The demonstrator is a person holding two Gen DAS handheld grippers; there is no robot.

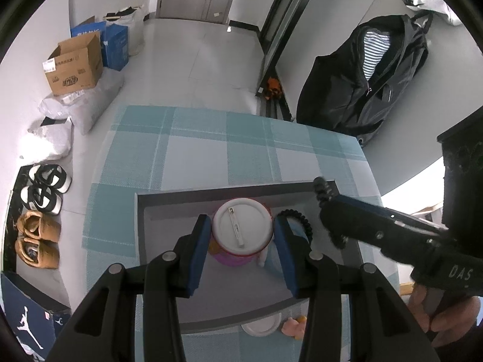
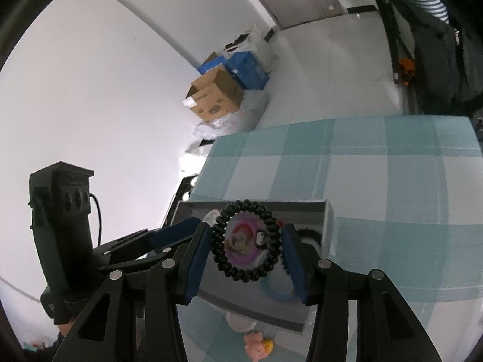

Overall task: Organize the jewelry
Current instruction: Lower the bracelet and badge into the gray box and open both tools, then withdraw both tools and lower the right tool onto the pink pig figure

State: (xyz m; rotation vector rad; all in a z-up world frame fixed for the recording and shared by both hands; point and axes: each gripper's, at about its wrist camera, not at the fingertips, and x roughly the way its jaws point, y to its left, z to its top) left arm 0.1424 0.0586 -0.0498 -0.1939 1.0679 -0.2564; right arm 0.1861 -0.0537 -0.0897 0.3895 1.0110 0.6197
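The black spiral coil hair tie hangs upright as a ring between the blue pads of the right gripper, which hold it by its two sides above the shallow grey rectangular tray; through its ring a round badge with a pink and purple cartoon face shows, lying in the tray. In the left wrist view the right gripper comes in from the table's right edge, pointing slantwise down over the tray's far right corner, with the person's hand wrapped round its black handle. The left gripper tilts steeply down over the middle of the tray, its blue pads pressed on the two sides of a round white pin-back badge whose metal pin faces up; a pink rim shows below it. A second black coil tie lies in the tray just right of the left gripper's right pad. The tray rests on the blue-and-white checked tablecloth near the table's near edge, and a small white disc and a little pink figure lie on the cloth just outside the tray's near wall.
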